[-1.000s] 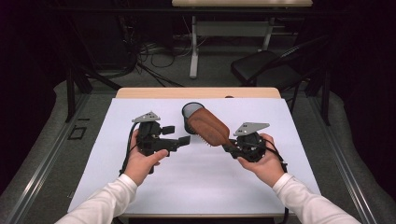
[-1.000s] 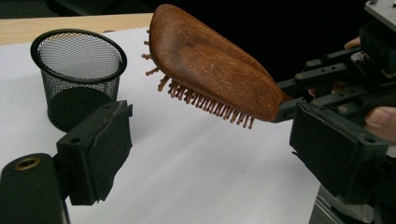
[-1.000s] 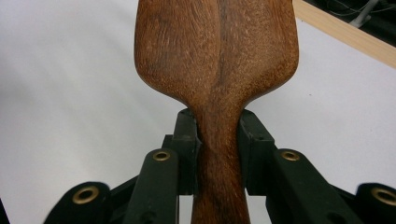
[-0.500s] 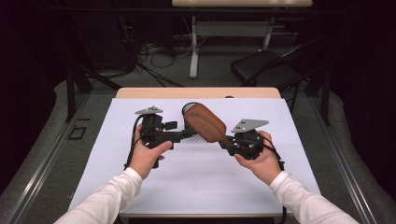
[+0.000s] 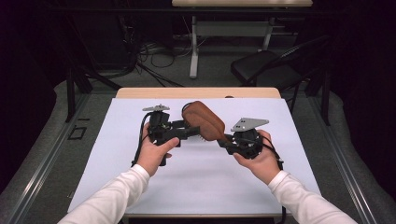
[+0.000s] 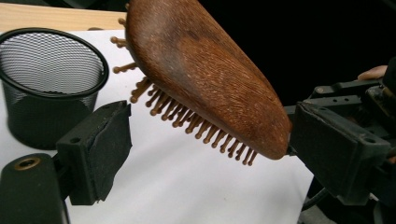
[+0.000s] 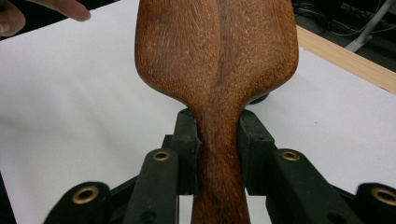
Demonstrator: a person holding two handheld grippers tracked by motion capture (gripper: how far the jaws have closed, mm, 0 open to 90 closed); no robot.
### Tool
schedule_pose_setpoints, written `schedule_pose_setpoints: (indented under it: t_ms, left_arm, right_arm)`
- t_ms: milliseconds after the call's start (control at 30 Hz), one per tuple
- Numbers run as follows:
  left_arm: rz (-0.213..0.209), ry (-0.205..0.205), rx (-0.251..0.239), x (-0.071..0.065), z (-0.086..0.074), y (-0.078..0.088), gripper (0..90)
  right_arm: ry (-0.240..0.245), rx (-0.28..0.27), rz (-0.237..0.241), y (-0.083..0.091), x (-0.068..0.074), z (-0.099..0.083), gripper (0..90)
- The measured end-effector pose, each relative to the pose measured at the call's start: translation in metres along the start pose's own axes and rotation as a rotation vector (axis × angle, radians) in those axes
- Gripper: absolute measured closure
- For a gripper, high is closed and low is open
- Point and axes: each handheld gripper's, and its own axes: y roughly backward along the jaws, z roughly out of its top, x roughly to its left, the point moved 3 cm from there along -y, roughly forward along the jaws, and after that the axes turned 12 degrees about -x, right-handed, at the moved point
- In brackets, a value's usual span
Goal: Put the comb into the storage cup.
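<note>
Reaching in from the bottom edge of the high view, two white-sleeved forearms angle toward each other over the white sheet [image 5: 196,182] covering the table, each hand wrapped around a black gripper. The right gripper [image 7: 218,140] sits at about 4 o'clock from the sheet's middle, its jaws clamped on the narrow handle of a wooden hairbrush [image 5: 203,120], one pad pressed to each side of the neck. From that grip the brush rises toward 10 o'clock, held clear of the sheet with its smooth back turned upward. Its paddle is a rounded oval of reddish-brown wood with fine streaked grain and a darker line down the middle; rows of pale wooden pegs with small ball tips stick out underneath. The left gripper [image 6: 212,154] comes in from 9 o'clock, its jaws spread wide apart, one flat rubbery pad below the bristles and the other beyond the brush's end, neither touching it. A black wire-mesh cup [image 6: 49,84], round and open-topped, stands upright on the sheet just behind the brush, toward 12 o'clock. Bare light wood [image 5: 154,93] shows along the table's far edge.
</note>
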Motion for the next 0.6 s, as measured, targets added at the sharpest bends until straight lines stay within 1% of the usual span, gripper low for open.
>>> schedule_pose_setpoints:
  t_ms: [200,367,467,600]
  left_arm:
    - [-0.005,0.004,-0.002,-0.0005,-0.0001,-0.0044,12.8]
    - [-0.005,0.019,-0.013,0.0003,0.0005,-0.0063,12.8]
    - [-0.014,0.034,-0.021,0.0006,0.0013,-0.0069,12.8]
    - [-0.021,0.044,-0.029,0.0008,0.0019,-0.0077,12.8]
  right_arm:
    - [-0.006,-0.017,0.004,-0.0007,0.0014,0.0019,71.3]
    - [-0.010,-0.028,0.009,-0.0022,0.0035,0.0030,71.3]
    - [-0.010,-0.033,0.010,-0.0032,0.0049,0.0035,71.3]
    - [-0.010,-0.039,0.016,-0.0050,0.0068,0.0037,71.3]
